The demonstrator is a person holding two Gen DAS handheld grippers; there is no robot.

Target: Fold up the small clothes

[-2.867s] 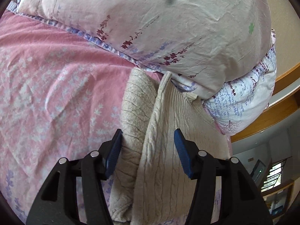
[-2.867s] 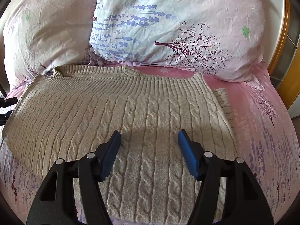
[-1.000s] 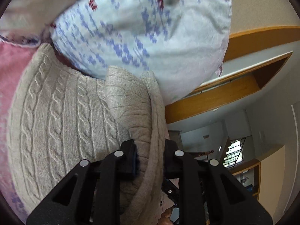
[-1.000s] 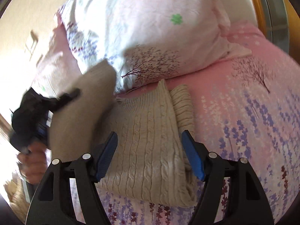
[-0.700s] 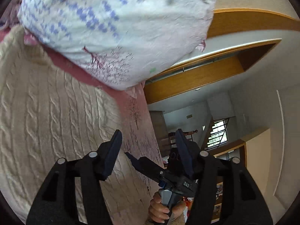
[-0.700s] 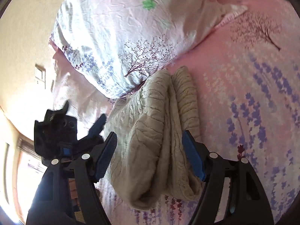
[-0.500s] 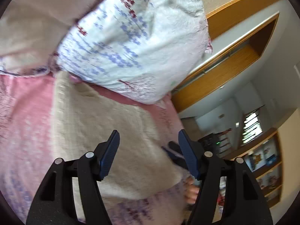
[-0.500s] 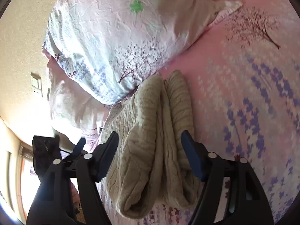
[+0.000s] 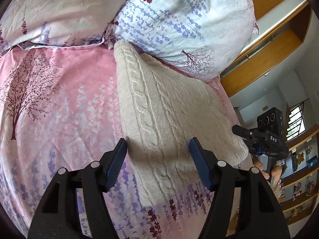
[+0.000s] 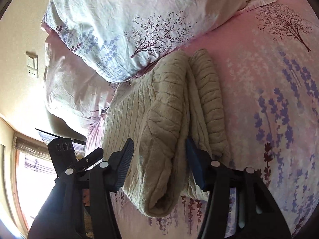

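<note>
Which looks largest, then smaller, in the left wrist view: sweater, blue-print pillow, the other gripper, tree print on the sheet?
1. Blue-print pillow and sweater: too alike to rank, and the sweater lies nearer the camera.
2. Tree print.
3. Other gripper, smallest.

A cream cable-knit sweater lies folded on the bed, on the pink flower-printed sheet. It forms a long, narrow bundle running from the bed's head end, where its upper end tucks against and partly under the pillows, back toward the near side. In the right wrist view the sweater shows stacked layers: a thick cabled fold rolled over on top, its open end gaping at the near end, and a ribbed sleeve or edge lying alongside it on the sheet.
</note>
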